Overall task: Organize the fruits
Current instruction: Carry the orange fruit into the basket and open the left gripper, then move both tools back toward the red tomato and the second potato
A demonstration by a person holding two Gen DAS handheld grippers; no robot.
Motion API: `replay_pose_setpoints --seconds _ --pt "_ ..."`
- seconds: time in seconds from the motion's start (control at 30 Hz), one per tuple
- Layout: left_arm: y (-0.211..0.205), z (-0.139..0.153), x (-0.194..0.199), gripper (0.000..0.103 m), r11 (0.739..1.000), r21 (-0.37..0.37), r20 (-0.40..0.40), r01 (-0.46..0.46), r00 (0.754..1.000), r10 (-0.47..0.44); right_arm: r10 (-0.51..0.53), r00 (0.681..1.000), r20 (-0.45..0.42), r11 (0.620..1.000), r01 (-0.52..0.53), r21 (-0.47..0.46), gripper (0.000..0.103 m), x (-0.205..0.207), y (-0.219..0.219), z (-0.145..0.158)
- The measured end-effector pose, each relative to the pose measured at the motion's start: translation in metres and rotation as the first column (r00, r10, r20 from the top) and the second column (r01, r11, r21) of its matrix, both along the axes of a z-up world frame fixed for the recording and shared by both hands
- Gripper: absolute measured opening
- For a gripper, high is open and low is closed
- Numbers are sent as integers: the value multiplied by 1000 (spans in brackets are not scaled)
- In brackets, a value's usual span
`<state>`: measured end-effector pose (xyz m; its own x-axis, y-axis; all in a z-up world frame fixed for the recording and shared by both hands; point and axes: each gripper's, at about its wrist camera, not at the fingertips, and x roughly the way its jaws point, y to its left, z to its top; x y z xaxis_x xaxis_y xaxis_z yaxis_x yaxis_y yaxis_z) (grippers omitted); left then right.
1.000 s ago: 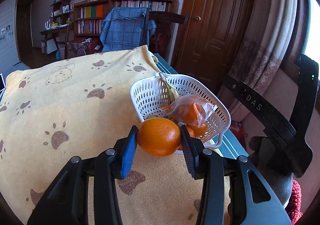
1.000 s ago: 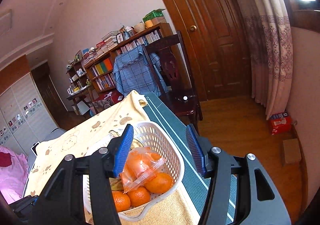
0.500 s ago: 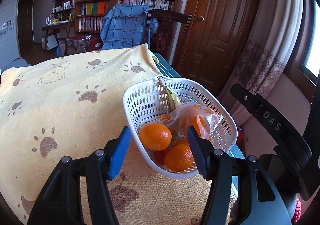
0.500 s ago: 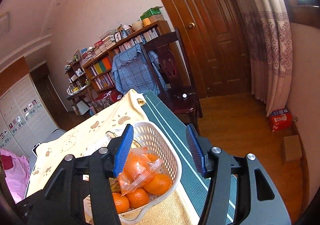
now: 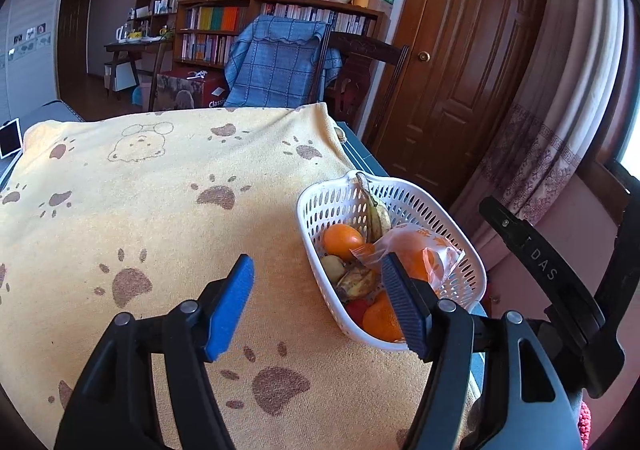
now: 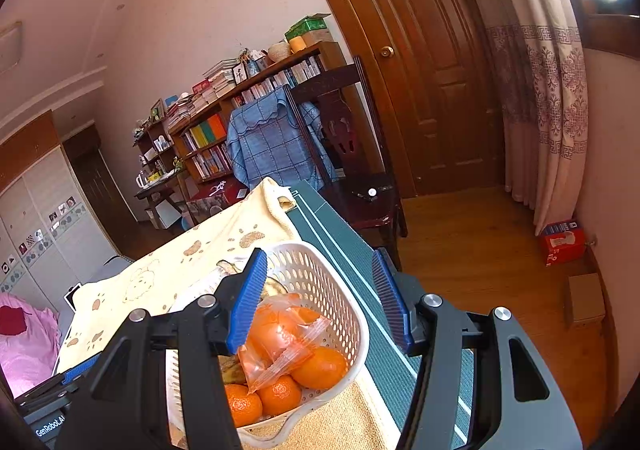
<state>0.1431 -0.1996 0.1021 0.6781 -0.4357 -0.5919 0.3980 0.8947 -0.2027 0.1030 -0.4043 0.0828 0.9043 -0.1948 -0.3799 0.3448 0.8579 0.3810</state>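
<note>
Black right gripper marked "DAS", red box reading "Classi"

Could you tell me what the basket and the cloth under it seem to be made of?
Basket: apparently white moulded plastic, slightly glossy, its walls pierced by regular oval slots. Cloth: looks like yellow terry towelling, matte and nubbly, printed with brown paw marks.
</note>
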Motion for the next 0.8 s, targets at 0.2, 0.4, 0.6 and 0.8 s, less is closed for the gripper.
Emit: replay_pose_setpoints --seconds 0.2,0.4,0.6,0.8 --pt "13 4 -5 74 999 8 15 -32 999 32 1 1000 4 1000 -1 -4 56 0 2 0" --pt "32 11 -10 84 997 6 30 -71 997 71 8 1000 10 1000 -8 -9 56 -1 3 1" --pt "62 19 -22 87 991 13 46 -130 991 129 25 1000 17 999 -24 -42 56 -2 11 3" --pt "109 21 -42 87 974 56 60 -219 975 216 59 998 32 995 -56 -79 56 -4 22 7"
